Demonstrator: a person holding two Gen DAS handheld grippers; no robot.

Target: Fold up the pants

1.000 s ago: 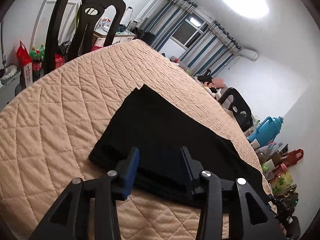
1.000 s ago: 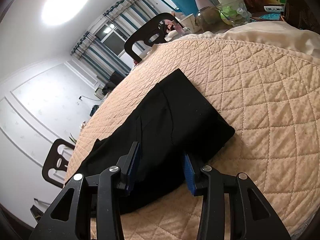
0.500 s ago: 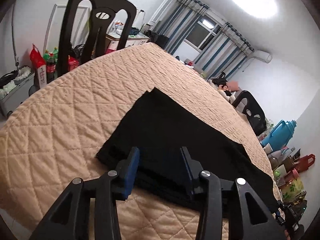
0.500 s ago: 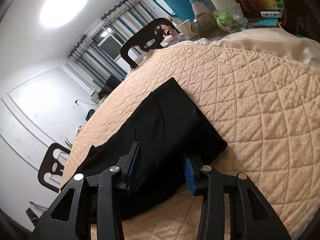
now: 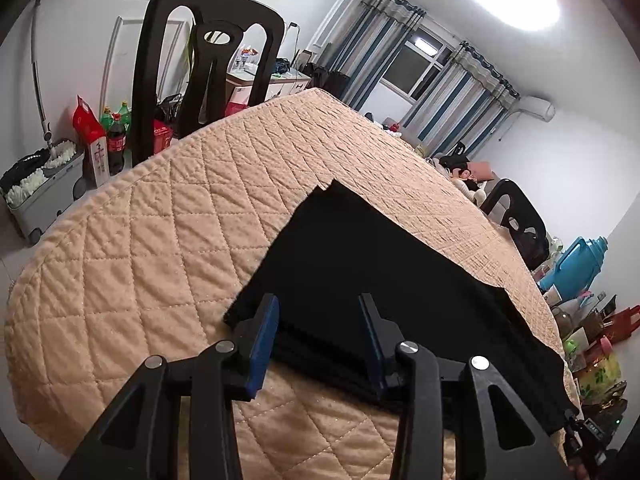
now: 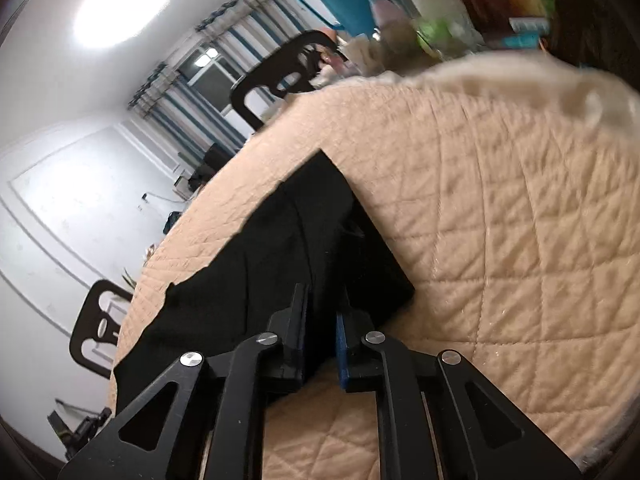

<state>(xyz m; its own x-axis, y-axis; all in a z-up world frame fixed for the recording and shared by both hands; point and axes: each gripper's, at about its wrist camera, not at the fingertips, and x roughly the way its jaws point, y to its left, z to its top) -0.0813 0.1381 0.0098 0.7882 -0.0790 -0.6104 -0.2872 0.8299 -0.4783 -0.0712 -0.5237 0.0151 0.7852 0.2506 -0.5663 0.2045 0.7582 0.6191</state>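
Quilted beige bedspread (image 5: pixel 152 248) over a wide surface; white walls, striped curtains (image 5: pixel 360 56), black chairs, bright ceiling lamp.

Change over the last second: right gripper (image 6: pixel 322 322) narrowed from a wide stance to a slim gap, blue pads now close on the near hem of the black pants (image 6: pixel 288 264). Cloth sits between the pads; full pinch not confirmed, since a sliver of gap shows and the frame is motion-blurred. Camera also rolled, so this wrist turning. Left gripper (image 5: pixel 318 322) unchanged in spread: jaws wide, straddling the near edge of the pants (image 5: pixel 360 264), gripping nothing; view drawn back a little, more bedspread showing.

Reading: right side likely taking hold for the next fold, left side lagging and not yet committed.

Pants: black, matte, lying flat on the bedspread near its front edge, already doubled lengthwise, with stacked layers visible at the near hem in the left view. One end squared off, far corner crisp; other end in the right view runs long and ragged toward the second chair (image 6: pixel 100 324). Faint central seam and a small pucker near the right edge.
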